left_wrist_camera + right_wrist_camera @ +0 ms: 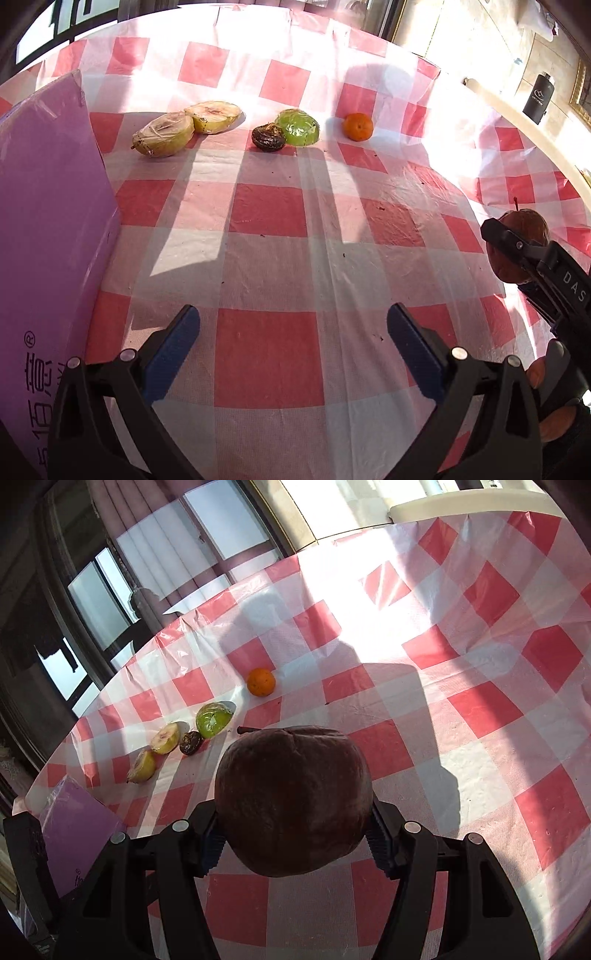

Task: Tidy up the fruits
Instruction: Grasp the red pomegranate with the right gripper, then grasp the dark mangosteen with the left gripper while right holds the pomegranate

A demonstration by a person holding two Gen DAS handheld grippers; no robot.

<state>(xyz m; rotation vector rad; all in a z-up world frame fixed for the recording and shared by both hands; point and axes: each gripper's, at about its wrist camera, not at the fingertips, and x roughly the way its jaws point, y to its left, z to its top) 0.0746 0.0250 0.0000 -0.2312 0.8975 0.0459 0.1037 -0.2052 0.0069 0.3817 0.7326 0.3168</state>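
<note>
Carry step: right gripper [295,843] clamped on dark red apple [293,801], held above checked tablecloth [461,709]; left gripper [291,347] wide open, empty; next, I judge, set apple beyond orange [261,681] at 11 o'clock, ending the fruit row.

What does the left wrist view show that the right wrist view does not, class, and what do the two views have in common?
Only the left wrist view shows the open, empty left gripper and a black bottle beyond the table. Only the right wrist view shows the windows and the right gripper gripping the dark red apple from both sides. Both show the orange, the row of cut fruit, the purple box and the checked tablecloth.
</note>
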